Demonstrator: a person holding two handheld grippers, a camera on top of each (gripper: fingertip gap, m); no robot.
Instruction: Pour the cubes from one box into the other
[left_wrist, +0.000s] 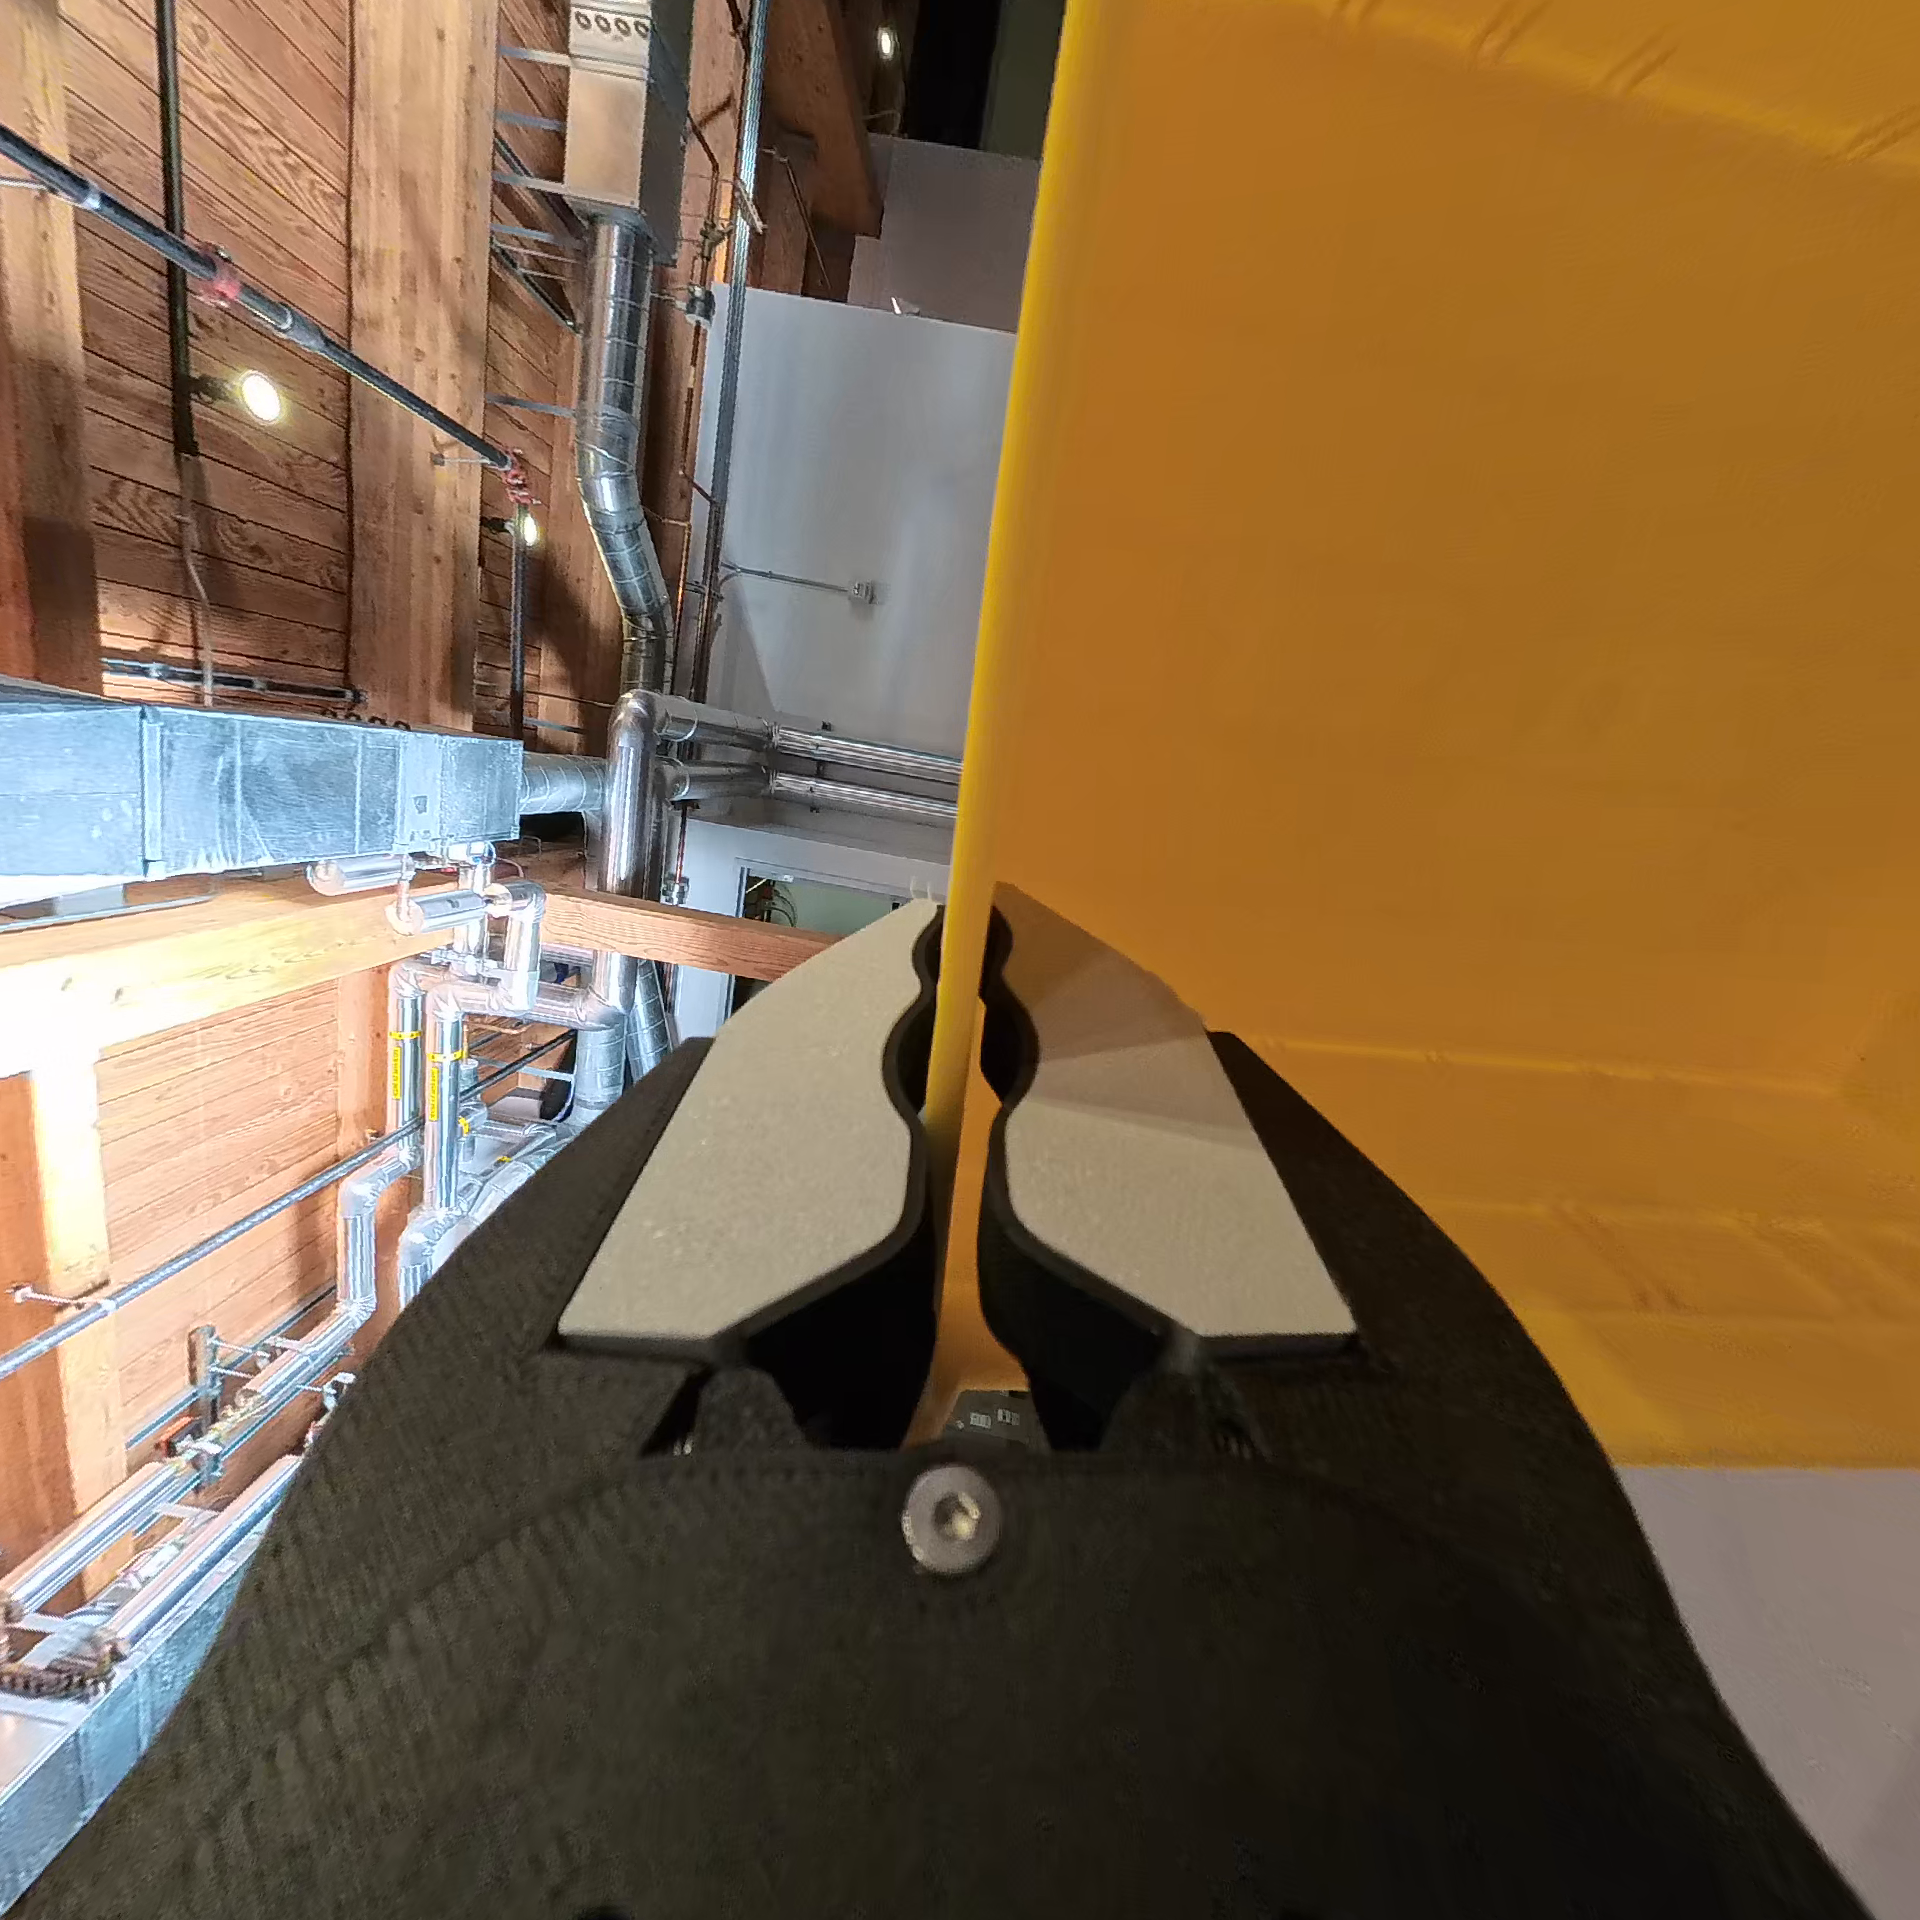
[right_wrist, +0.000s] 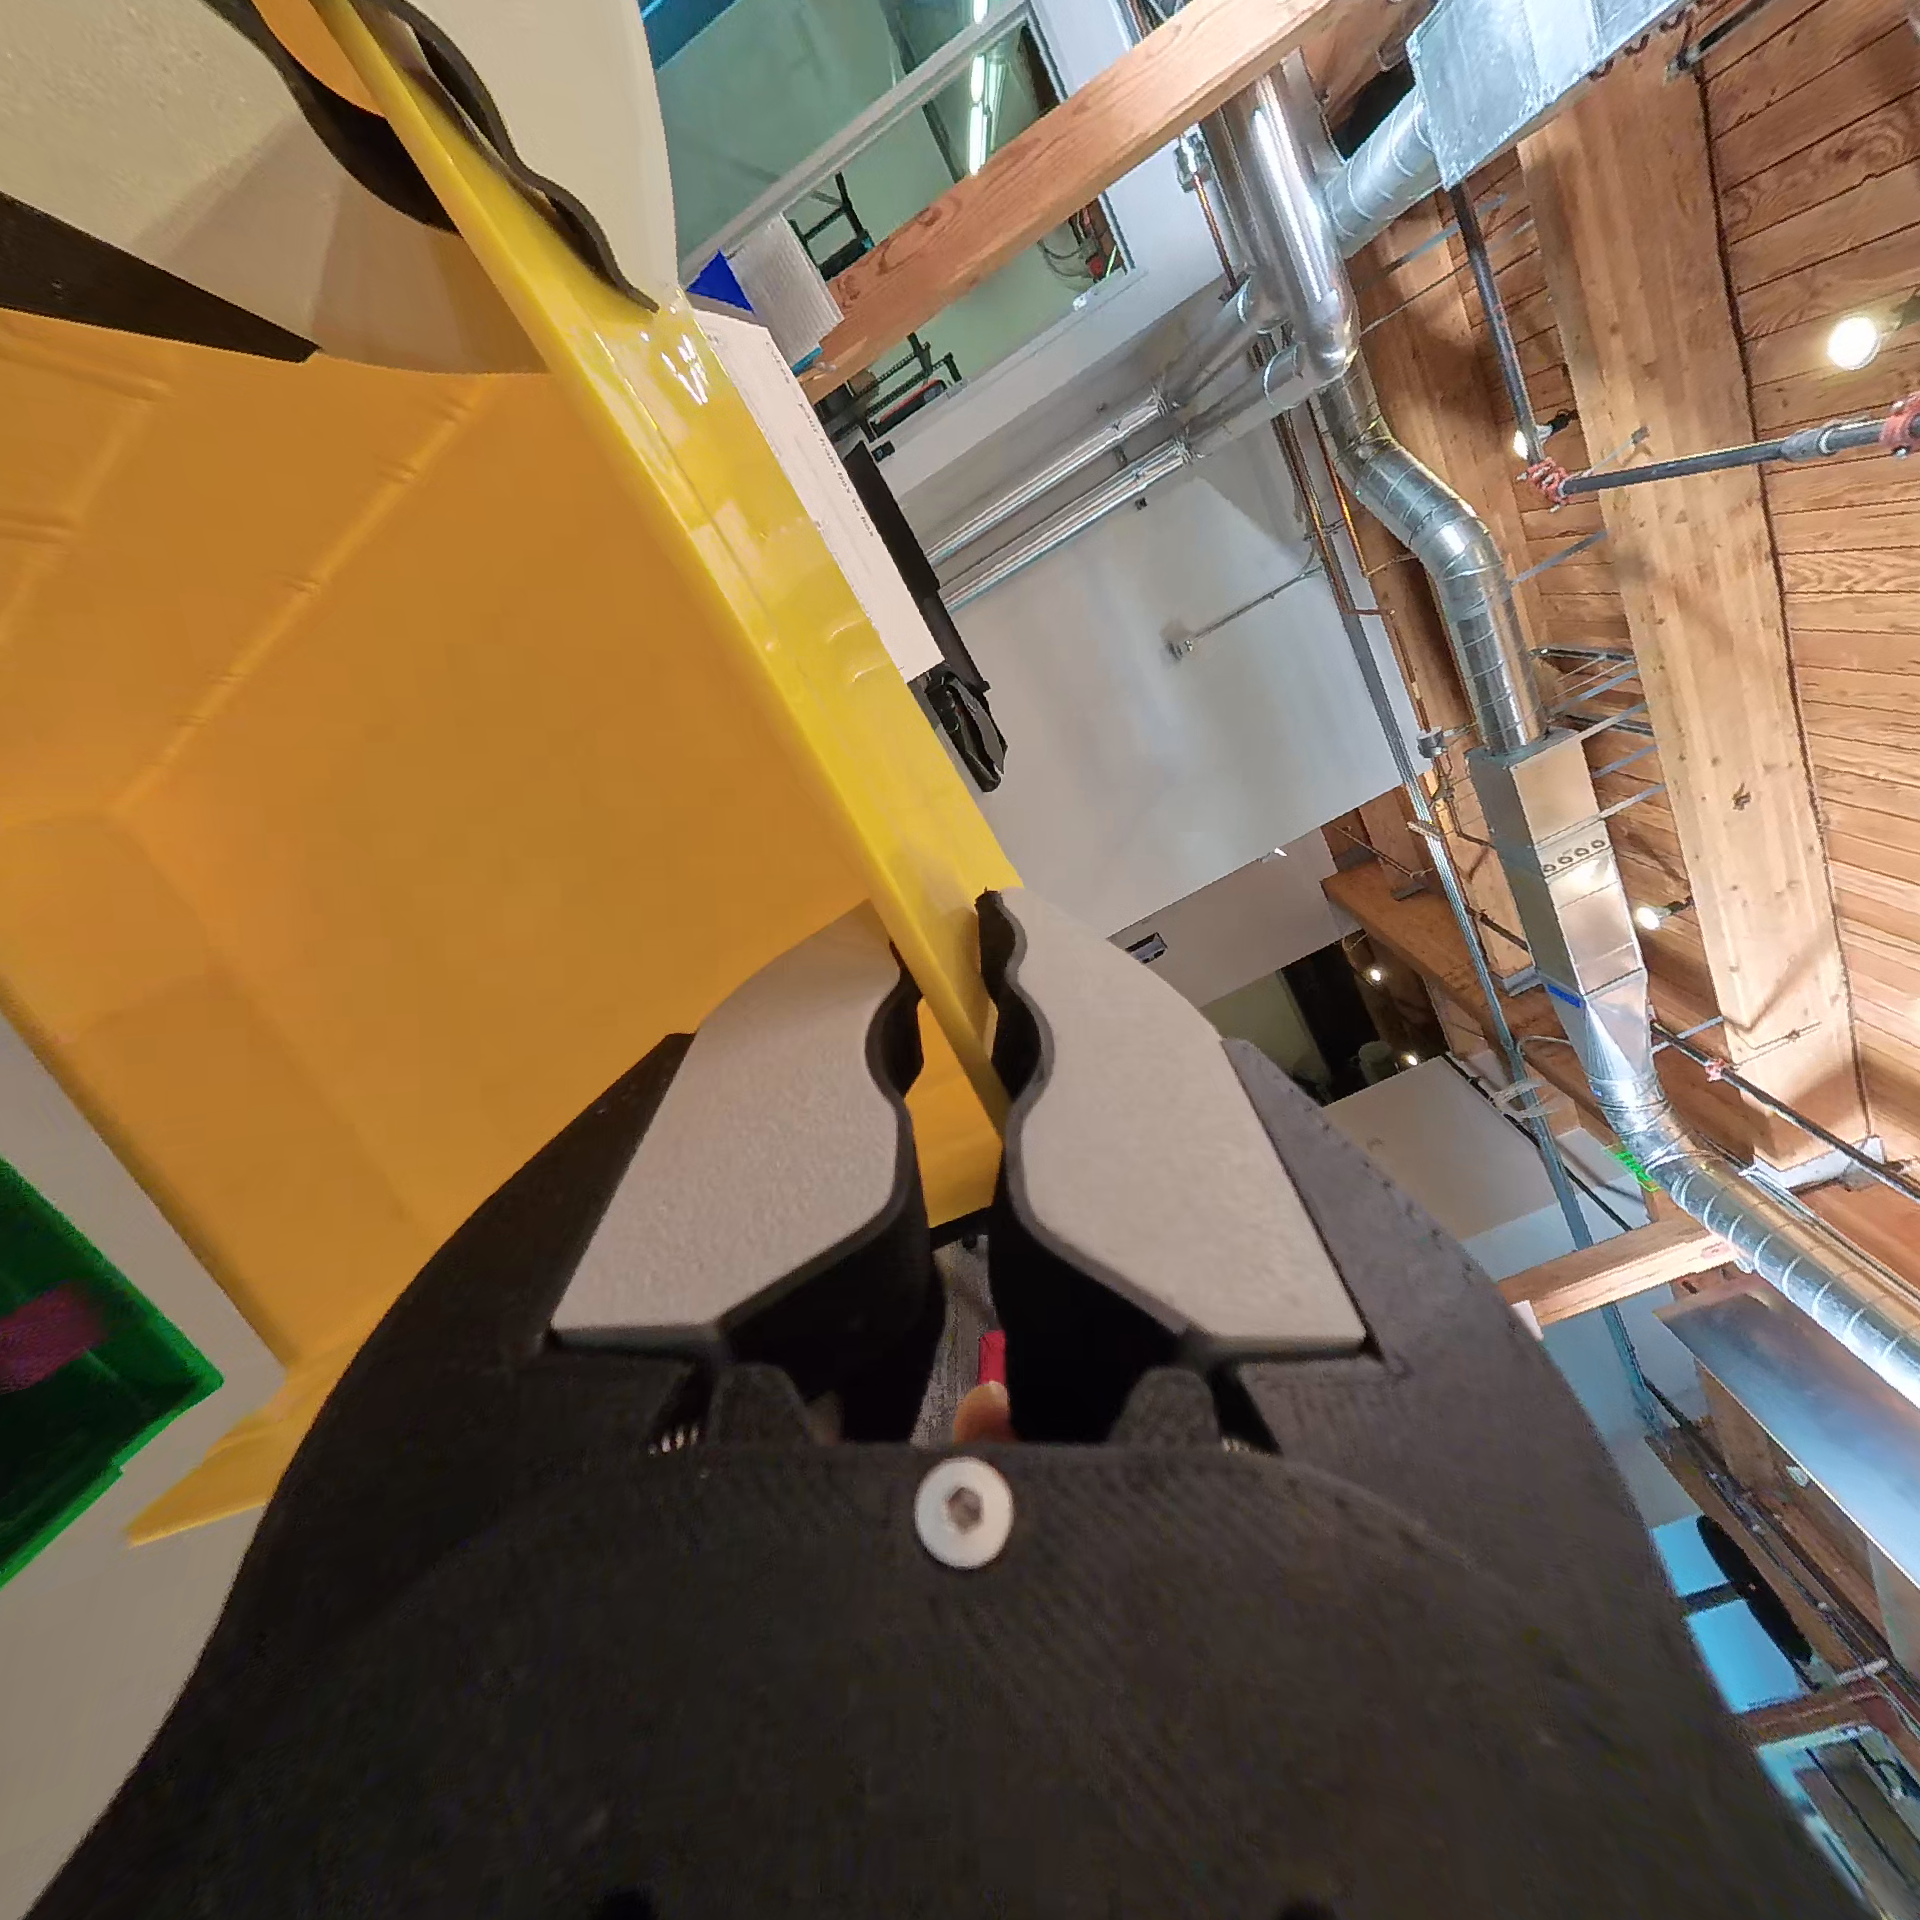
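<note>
A yellow plastic box (left_wrist: 1507, 727) is lifted and tipped steeply, so both wrist views look up toward the ceiling. My left gripper (left_wrist: 961, 935) is shut on the box's thin rim. My right gripper (right_wrist: 951, 961) is shut on the rim on the opposite side of the yellow box (right_wrist: 395, 675). The left gripper also shows at the top left of the right wrist view (right_wrist: 468, 156), clamped on the far rim. A green box (right_wrist: 73, 1382) lies at the lower left of the right wrist view, with a blurred purple-pink thing (right_wrist: 47, 1335) in it. No cubes show inside the yellow box.
A white table surface (right_wrist: 62, 1122) shows beside the green box. A wooden ceiling (right_wrist: 1766, 623) with metal ducts (left_wrist: 623, 499), pipes and lamps fills the background. A white wall (left_wrist: 862, 499) stands behind.
</note>
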